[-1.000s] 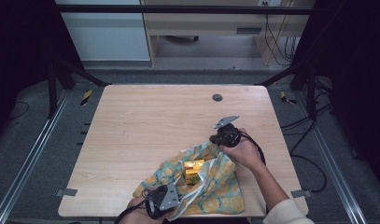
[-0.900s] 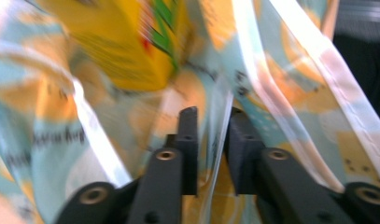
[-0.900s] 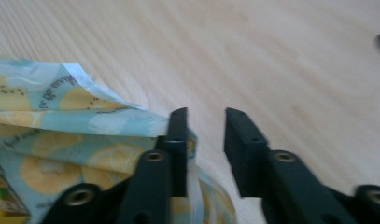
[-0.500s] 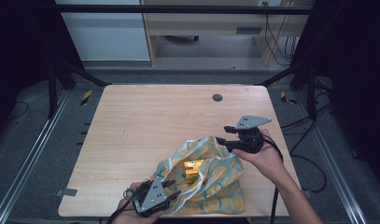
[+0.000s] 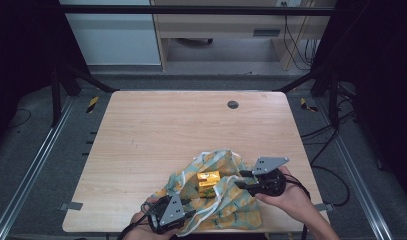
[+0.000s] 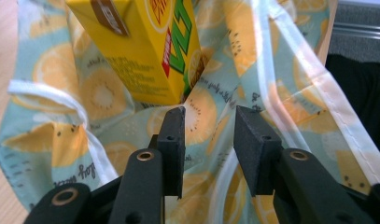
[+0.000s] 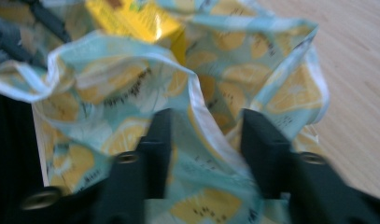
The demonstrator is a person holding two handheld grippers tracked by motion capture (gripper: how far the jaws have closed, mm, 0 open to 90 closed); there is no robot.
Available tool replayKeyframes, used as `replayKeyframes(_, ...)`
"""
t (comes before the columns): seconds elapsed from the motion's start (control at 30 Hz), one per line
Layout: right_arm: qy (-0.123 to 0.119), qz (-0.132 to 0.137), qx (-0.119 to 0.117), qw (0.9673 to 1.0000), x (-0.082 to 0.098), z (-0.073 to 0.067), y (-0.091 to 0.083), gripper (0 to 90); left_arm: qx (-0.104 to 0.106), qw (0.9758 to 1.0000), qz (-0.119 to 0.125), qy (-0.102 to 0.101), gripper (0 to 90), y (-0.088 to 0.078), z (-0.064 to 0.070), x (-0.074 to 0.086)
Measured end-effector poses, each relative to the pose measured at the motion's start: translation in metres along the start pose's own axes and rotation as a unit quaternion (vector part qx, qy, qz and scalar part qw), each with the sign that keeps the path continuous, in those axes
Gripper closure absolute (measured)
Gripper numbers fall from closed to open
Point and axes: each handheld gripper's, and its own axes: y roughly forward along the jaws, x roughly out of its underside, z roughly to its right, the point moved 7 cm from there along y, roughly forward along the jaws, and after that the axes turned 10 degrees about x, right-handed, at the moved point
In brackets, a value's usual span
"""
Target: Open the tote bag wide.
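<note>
- Since half a second ago, the right gripper [image 5: 241, 180] is sitting slightly lower on the right of the cloth bag [image 5: 226, 205], while the left gripper [image 5: 188, 217] is keeping its place at the bag's near-left edge.
- Lemon-printed cloth bag [image 6: 290, 70] is lying crumpled on the near part of the tabletop [image 5: 166, 135], its mouth gaping upward.
- Yellow drink carton [image 5: 208, 182] is resting in the bag's opening, between the two grippers; a second face of it is showing in the left gripper view [image 6: 141, 46].
- Left gripper [image 6: 207, 140] is pointing into the bag: its fingers [image 6: 171, 144] are standing apart with fabric behind the gap, just below the carton's bottom corner, clamping nothing.
- Right gripper [image 7: 206, 149] is reaching at the bag's rim: its fingers [image 7: 264, 149] are spread wide, with a white-edged fold of fabric lying in the gap; whether they are touching it cannot be told through the blur.
- Small dark round grommet [image 5: 233, 104] is sitting at the tabletop's far edge.
</note>
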Motion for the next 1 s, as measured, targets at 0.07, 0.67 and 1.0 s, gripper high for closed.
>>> replayKeyframes(0.07,0.000,0.000,-0.007,1.0000,0.003,-0.002,0.000,72.6,0.000,1.0000,-0.007,-0.003,65.0,0.002,-0.001,0.003)
replayKeyframes(0.67,-0.050,-0.061,-0.049,0.9957,0.067,-0.034,0.001,90.0,-0.049,0.9955,-0.076,-0.027,68.5,0.004,-0.029,0.033)
replayKeyframes(1.0,-0.030,-0.005,-0.006,0.9995,0.049,-0.028,-0.014,42.1,-0.038,0.9973,0.050,-0.037,45.8,-0.014,-0.024,-0.003)
